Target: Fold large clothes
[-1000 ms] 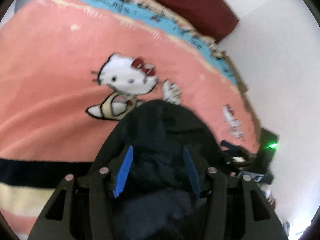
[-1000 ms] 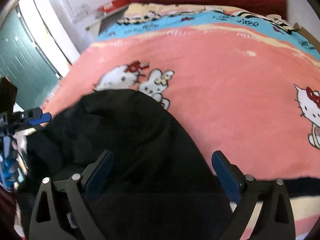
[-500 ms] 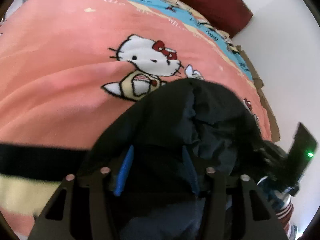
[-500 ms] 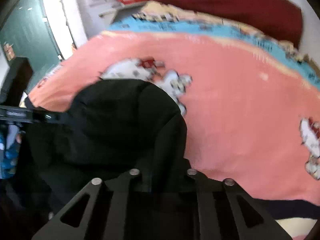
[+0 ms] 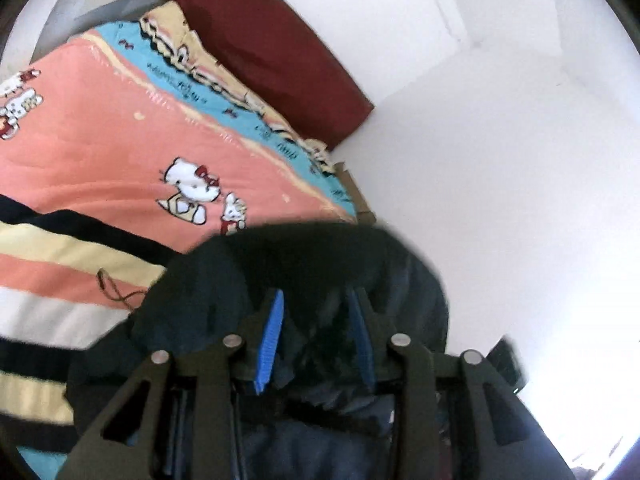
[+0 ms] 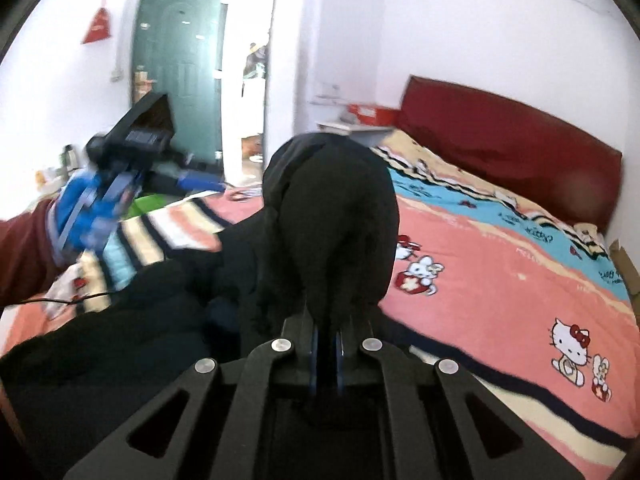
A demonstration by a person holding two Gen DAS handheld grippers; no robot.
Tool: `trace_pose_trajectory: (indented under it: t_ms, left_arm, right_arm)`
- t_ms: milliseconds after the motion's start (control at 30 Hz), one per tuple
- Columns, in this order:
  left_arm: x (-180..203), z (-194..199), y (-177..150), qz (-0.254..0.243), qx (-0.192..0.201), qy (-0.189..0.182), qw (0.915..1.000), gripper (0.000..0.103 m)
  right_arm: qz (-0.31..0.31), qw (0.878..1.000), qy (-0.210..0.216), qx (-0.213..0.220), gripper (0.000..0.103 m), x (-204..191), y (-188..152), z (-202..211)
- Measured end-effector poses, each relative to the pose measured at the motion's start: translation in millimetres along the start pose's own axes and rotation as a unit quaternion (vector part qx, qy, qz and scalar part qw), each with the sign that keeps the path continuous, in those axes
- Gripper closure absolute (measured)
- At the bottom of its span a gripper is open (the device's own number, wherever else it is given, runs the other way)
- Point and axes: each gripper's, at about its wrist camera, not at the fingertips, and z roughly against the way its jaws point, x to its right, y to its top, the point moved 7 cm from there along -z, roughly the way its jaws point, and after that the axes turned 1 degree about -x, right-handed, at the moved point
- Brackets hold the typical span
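Left gripper (image 5: 318, 336): jaws closing, dark garment (image 5: 320, 256) bunched between blue pads, draping over fingertips and down below. Pink cartoon blanket (image 5: 100, 152) ahead-left. Right gripper (image 6: 326, 354): clamped tight on same garment, fabric mounded ahead of tips, trailing leftward toward gloved hand (image 6: 86, 208).
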Motion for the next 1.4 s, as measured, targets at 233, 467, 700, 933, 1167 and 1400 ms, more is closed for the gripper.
trace_pose_trajectory:
  t_ms: [233, 467, 700, 933, 1167, 1400]
  left_arm:
    - [33.7, -44.9, 22.8, -0.031, -0.066, 0.059, 0.9955, 0.07]
    - [33.5, -117.2, -83.2, -0.087, -0.211, 0.099, 0.9685, 0.07]
    - [42.3, -88.7, -205.3, -0.173, -0.225, 0.114, 0.9522, 0.071]
    - [39.7, -78.0, -220.0, -0.171, -0.186, 0.131, 0.9586, 0.071]
    - [39.9, -74.9, -228.2, -0.193, -0.156, 0.166, 0.9542, 0.071]
    - [42.7, -48.6, -254.9, -0.224, -0.132, 0.196, 0.9455, 0.071]
  right_arm:
    - [0.04, 0.998, 0.005, -0.053, 0.098, -52.4, -60.9, 35.3]
    - [0.044, 0.993, -0.062, -0.092, 0.099, -29.7, -88.7, 41.4]
    - [-0.037, 0.988, -0.085, -0.12, 0.098, -5.5, -124.6, 71.3]
    - [-0.138, 0.984, -0.103, -0.035, 0.04, 18.7, -75.1, 124.3]
    - [-0.189, 0.978, -0.056, -0.069, 0.036, 13.3, -28.0, 27.9]
    - [-0.209, 0.964, -0.034, -0.16, 0.036, -35.4, -100.6, -6.7]
